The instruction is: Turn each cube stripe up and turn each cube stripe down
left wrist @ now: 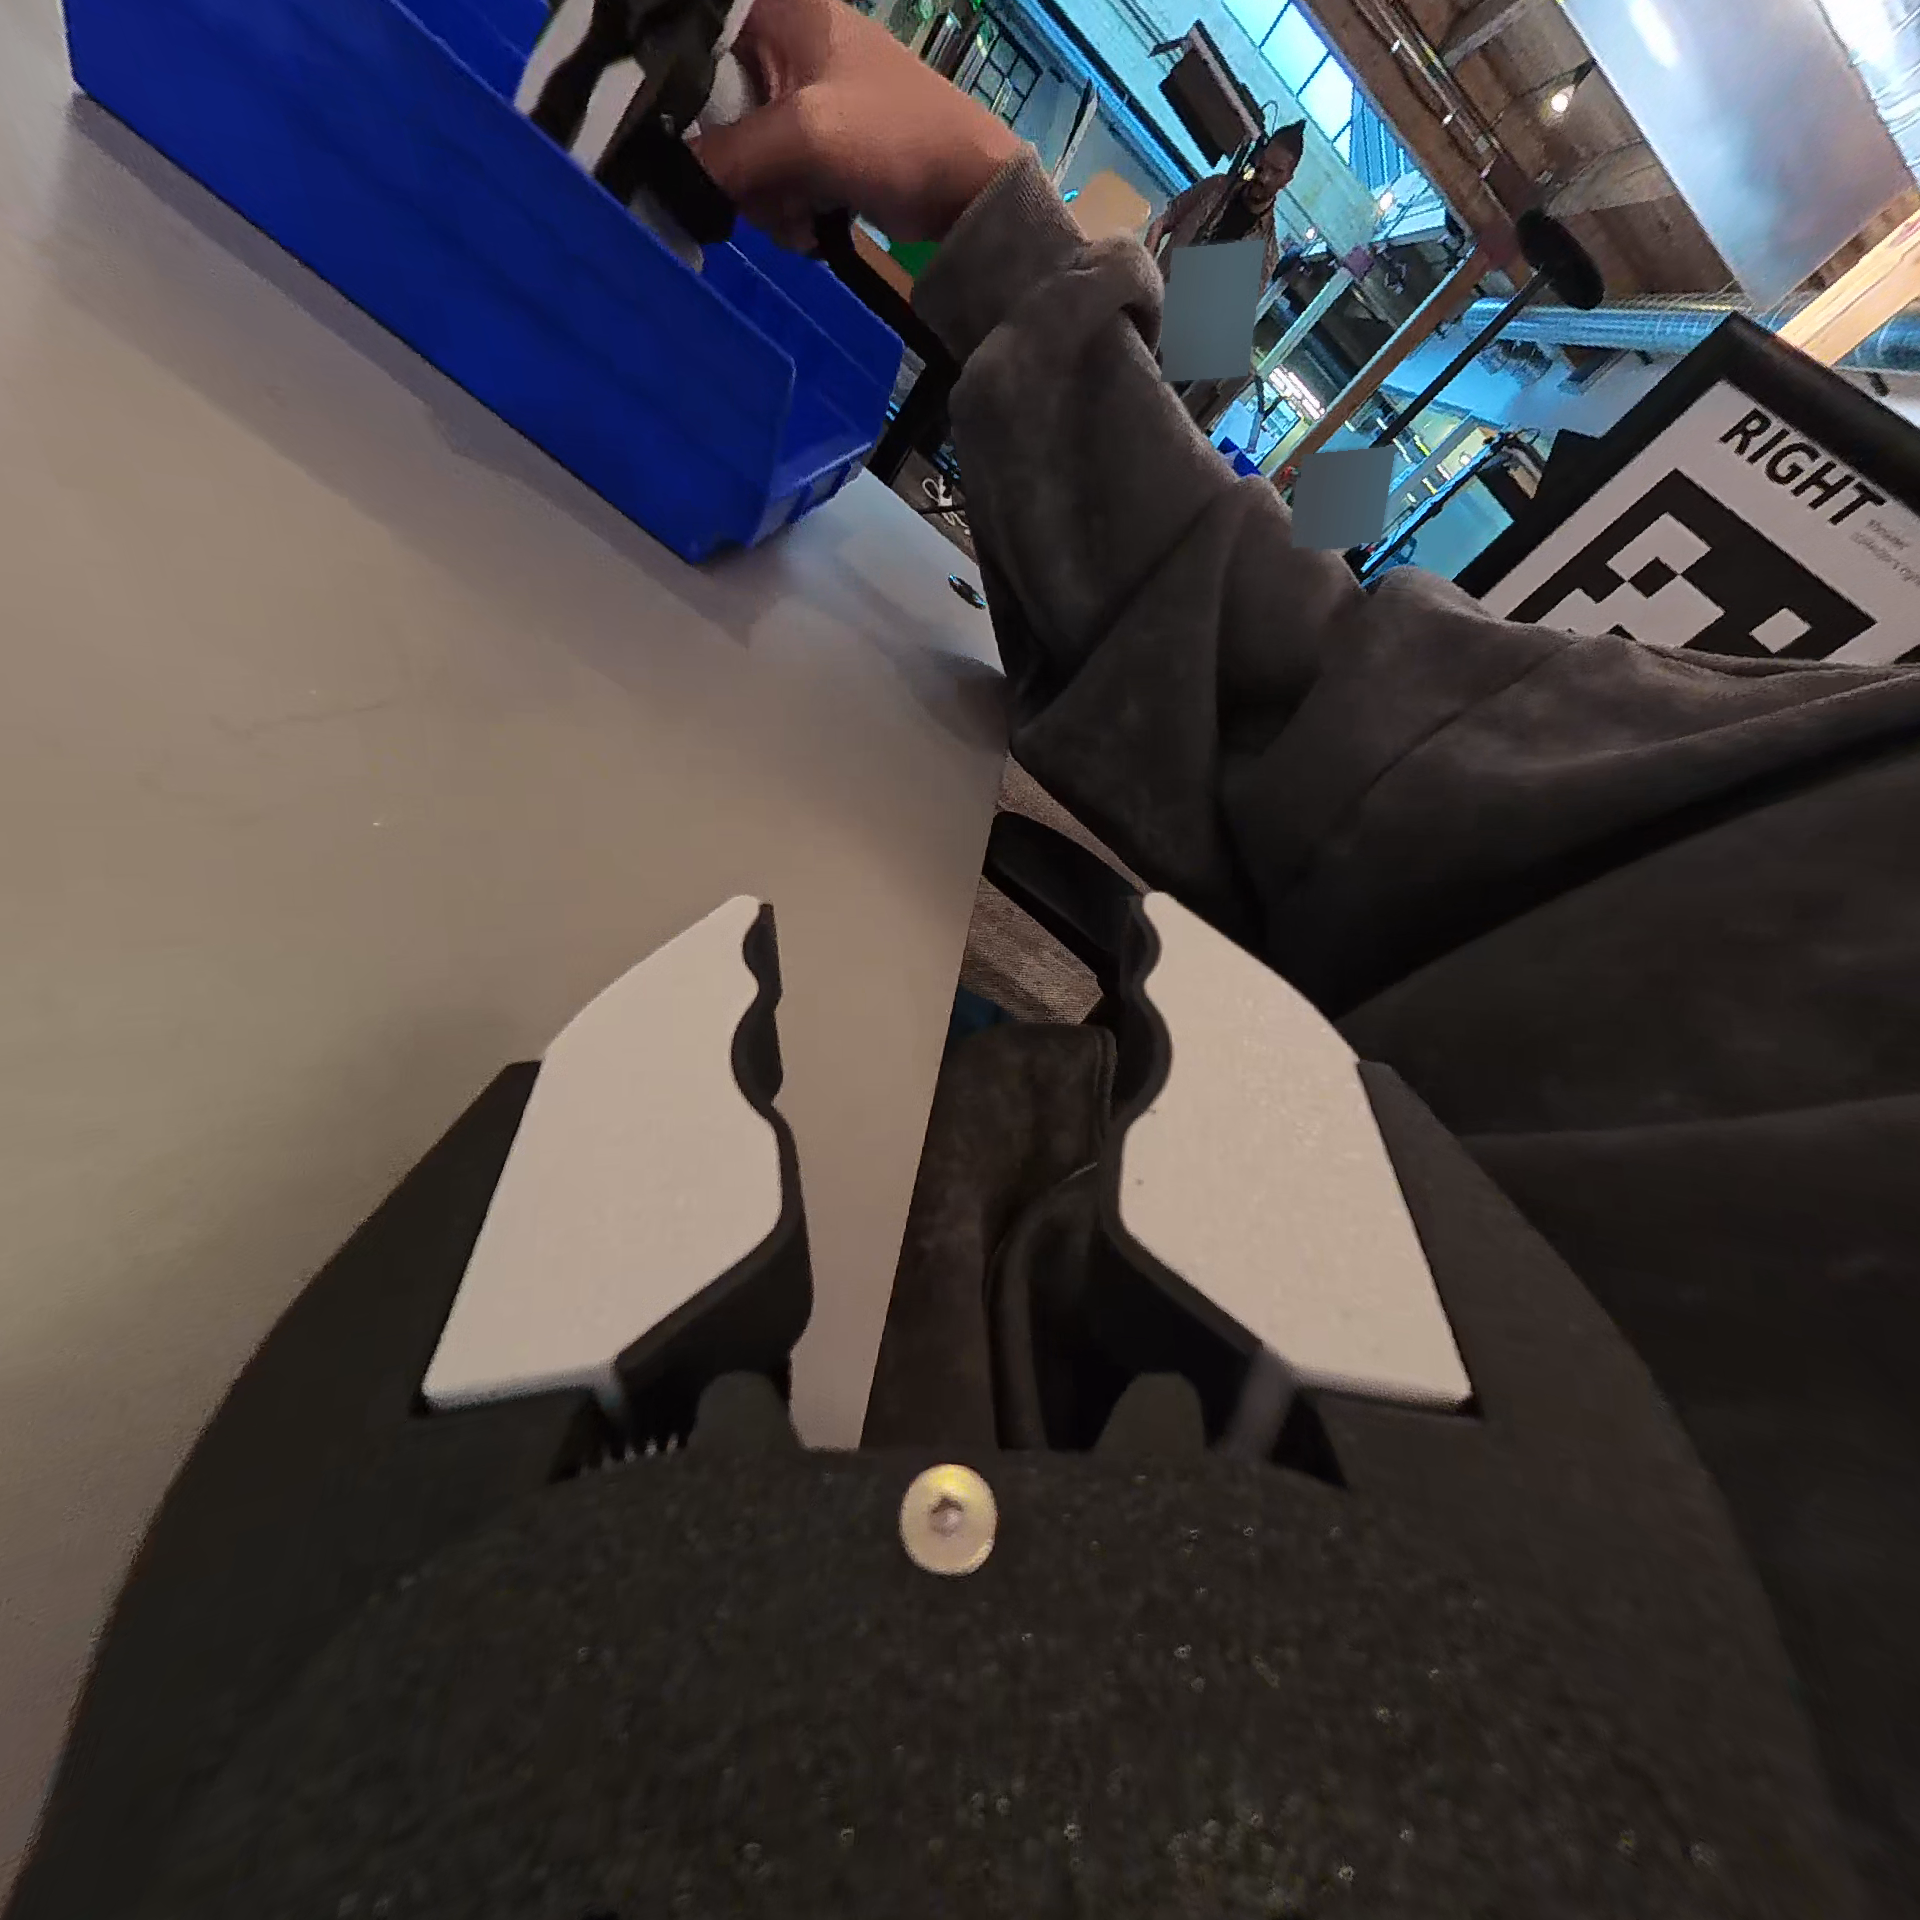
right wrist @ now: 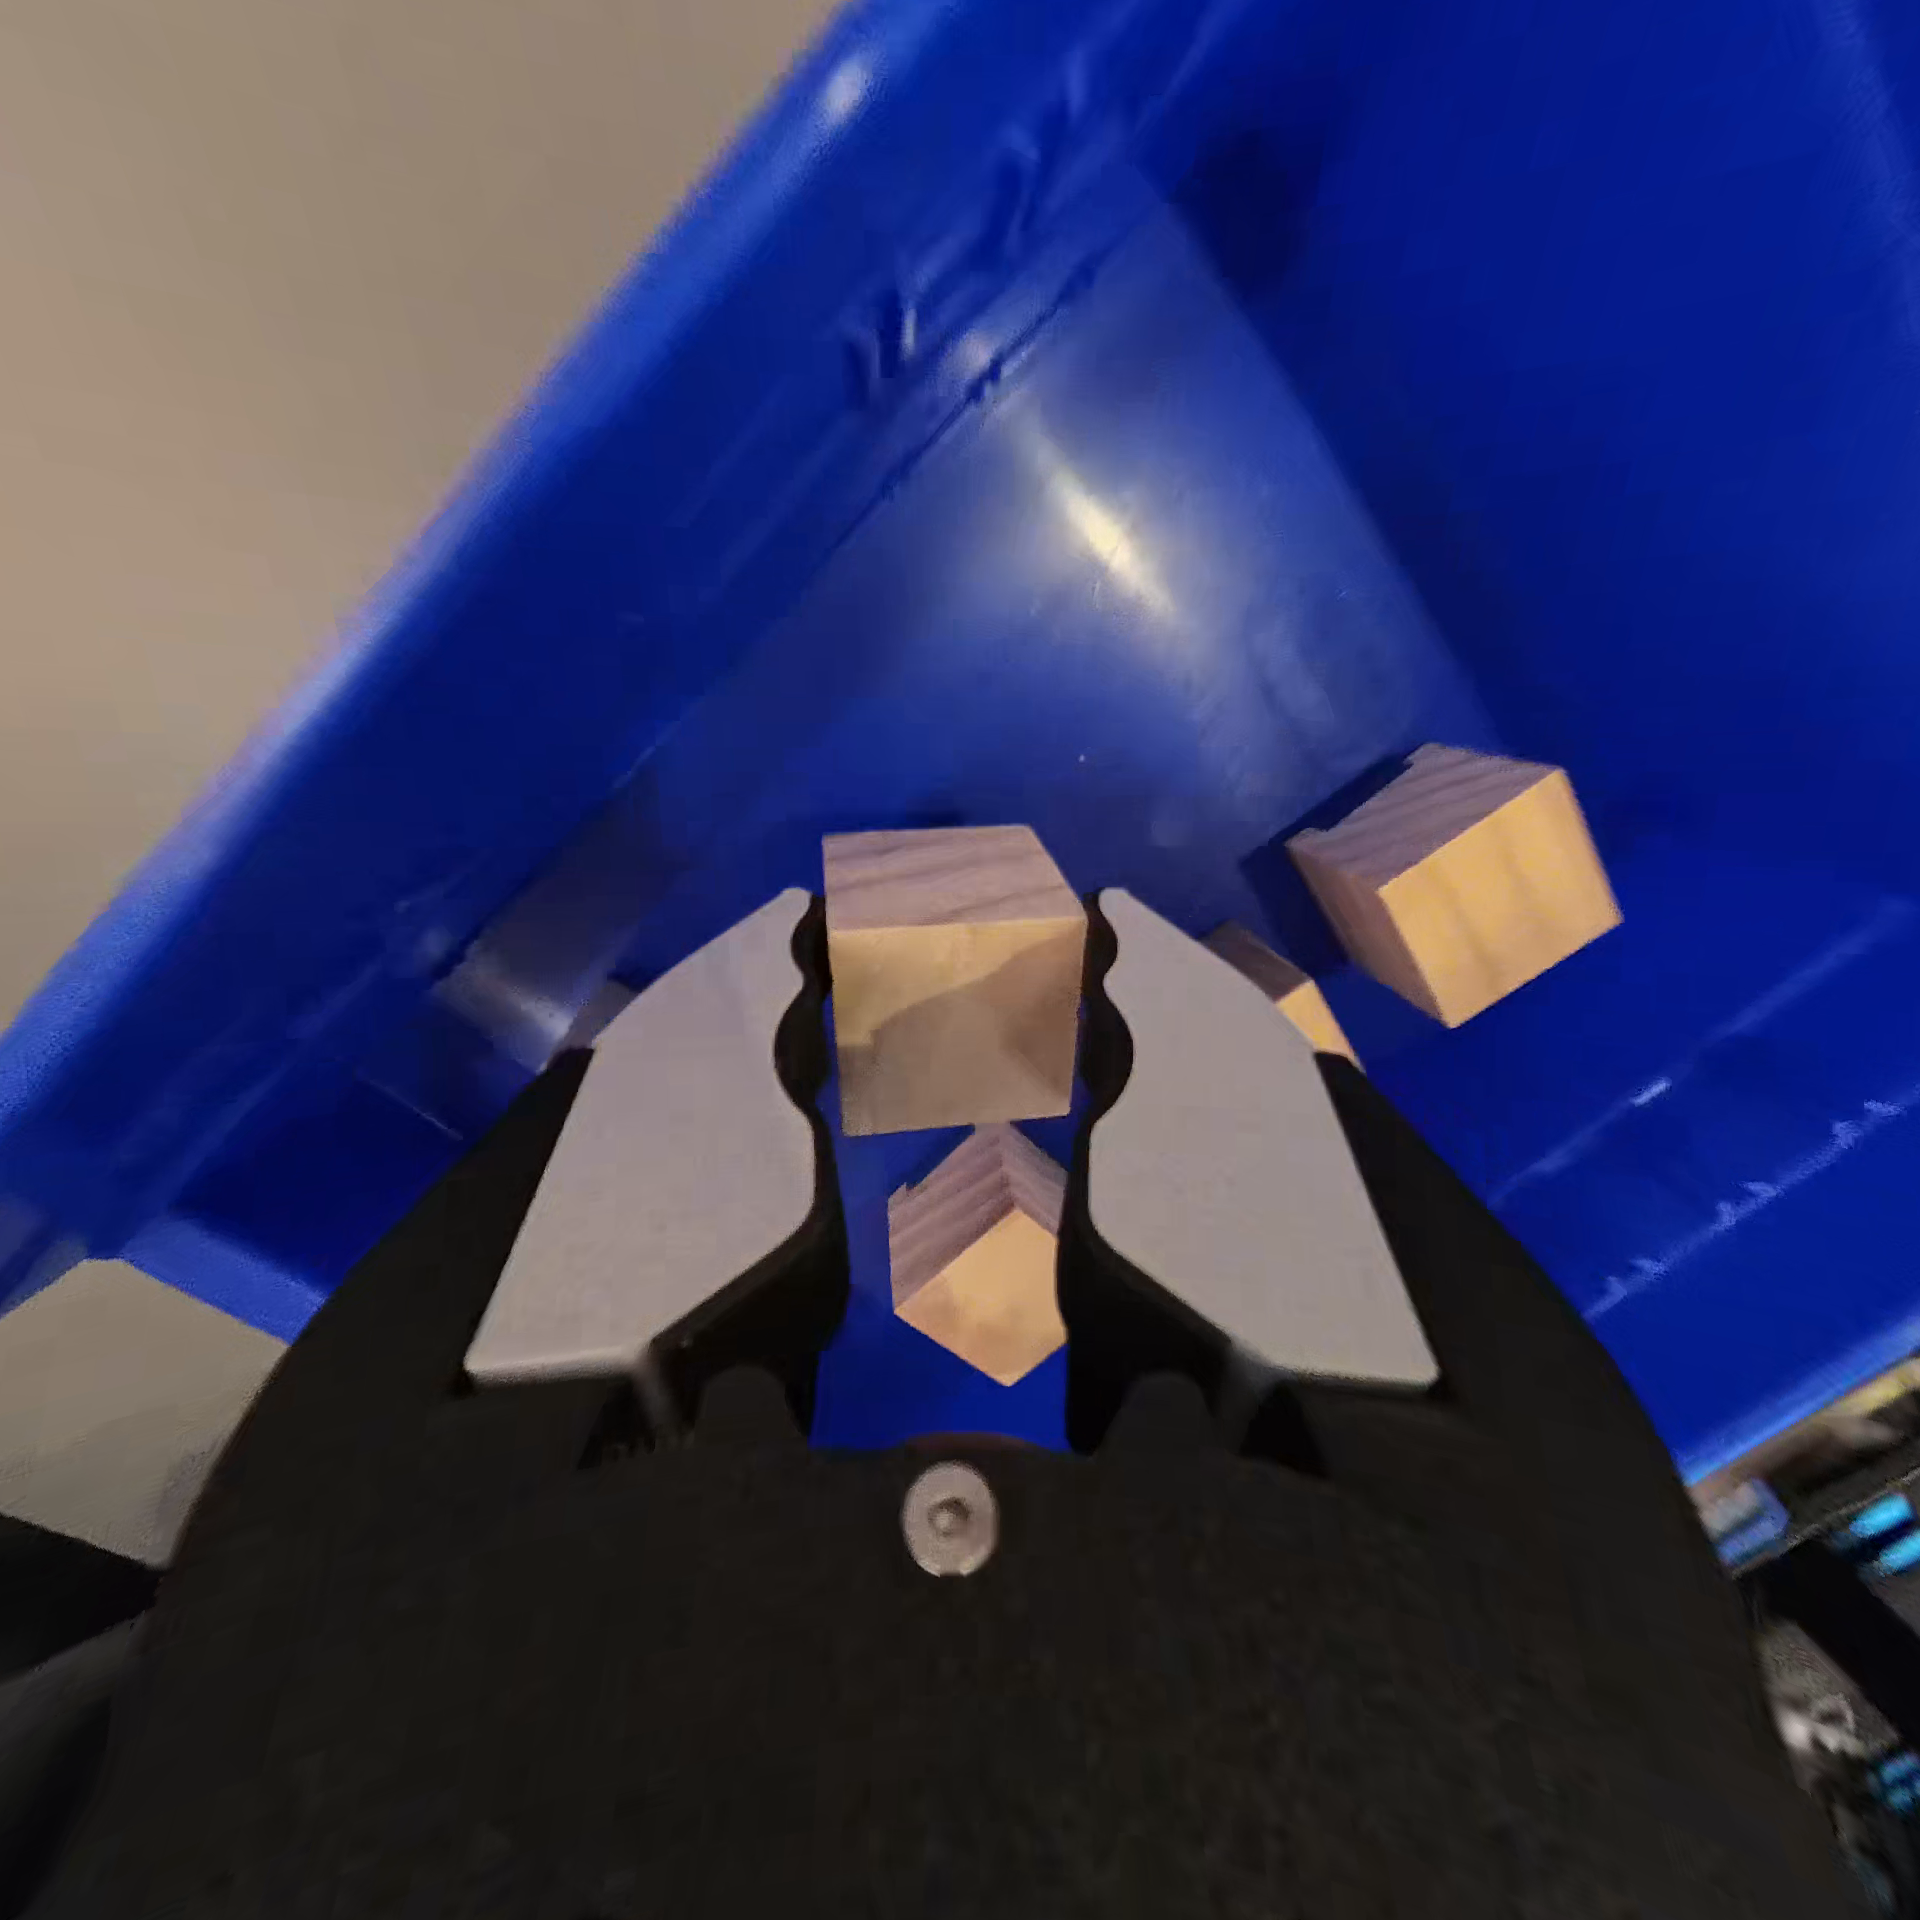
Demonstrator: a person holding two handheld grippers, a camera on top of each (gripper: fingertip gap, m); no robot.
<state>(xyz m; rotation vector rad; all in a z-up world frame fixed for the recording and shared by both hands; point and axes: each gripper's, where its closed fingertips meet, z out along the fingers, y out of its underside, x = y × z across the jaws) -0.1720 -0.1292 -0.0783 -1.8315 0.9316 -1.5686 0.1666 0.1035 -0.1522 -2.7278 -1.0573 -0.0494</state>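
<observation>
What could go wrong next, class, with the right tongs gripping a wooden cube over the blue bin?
1. The held cube sits near the tips of the right tongs; it may slip out when turned.
2. Another cube lies below it in the blue bin; lowering could knock it.
3. No stripe shows on the visible faces, so orientation could be misjudged.

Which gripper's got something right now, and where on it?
Right gripper pinches a wooden cube by two opposite side faces, inside the blue bin. Left gripper holds nothing.

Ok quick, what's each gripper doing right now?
Left gripper: open, holding nothing, by the table edge.
Right gripper: shut on a wooden cube in the blue bin.
</observation>
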